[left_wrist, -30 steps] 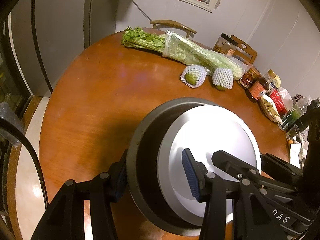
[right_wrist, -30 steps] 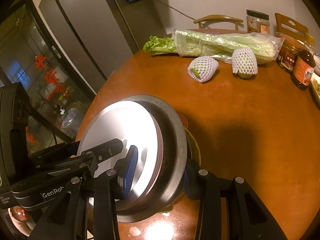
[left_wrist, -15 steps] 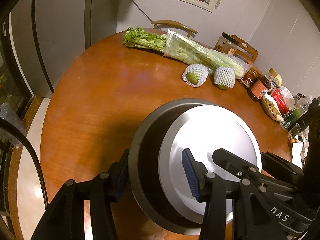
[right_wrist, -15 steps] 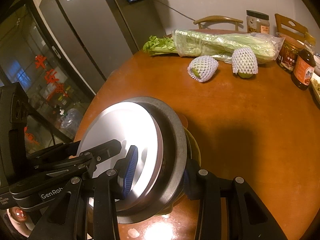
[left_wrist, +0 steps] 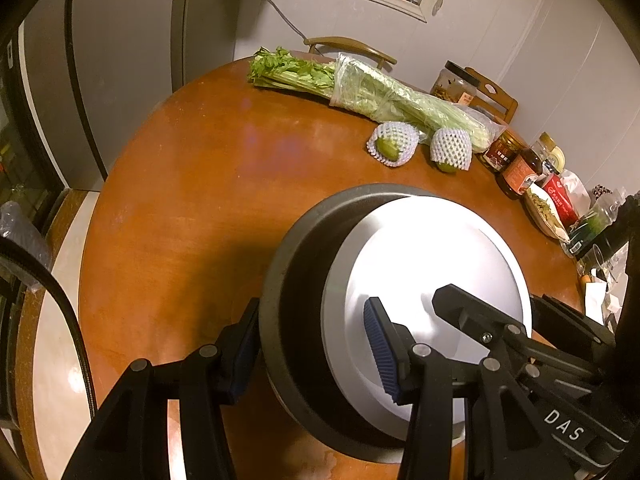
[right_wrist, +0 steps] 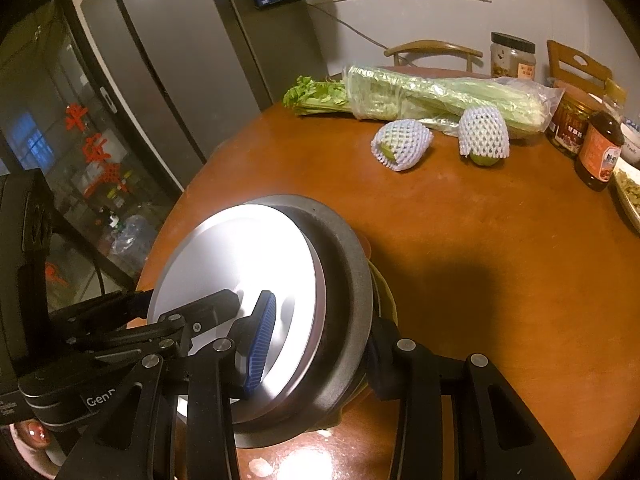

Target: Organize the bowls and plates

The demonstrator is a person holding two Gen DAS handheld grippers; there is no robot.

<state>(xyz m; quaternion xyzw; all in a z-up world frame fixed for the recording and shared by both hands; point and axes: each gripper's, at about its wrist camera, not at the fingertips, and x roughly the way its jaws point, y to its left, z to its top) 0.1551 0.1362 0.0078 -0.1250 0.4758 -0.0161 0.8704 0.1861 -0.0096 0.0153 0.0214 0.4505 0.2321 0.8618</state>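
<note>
Near table (left_wrist: pixel 168 216) edge: left gripper (left_wrist: pixel 316 346) and right gripper (right_wrist: pixel 320 340) both clamping dark bowl (left_wrist: pixel 296 280) holding white plate (left_wrist: pixel 432 264); stacking underway; next, judged: lowering level.

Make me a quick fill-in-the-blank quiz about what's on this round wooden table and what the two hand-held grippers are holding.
1. The left hand-held gripper and right hand-held gripper both clamp the rim of the dark ____.
2. Inside it sits a white plate.
3. The two fruits wear white foam ____.
4. The celery is partly wrapped in clear ____.

Missing: bowl; netting; plastic
</note>
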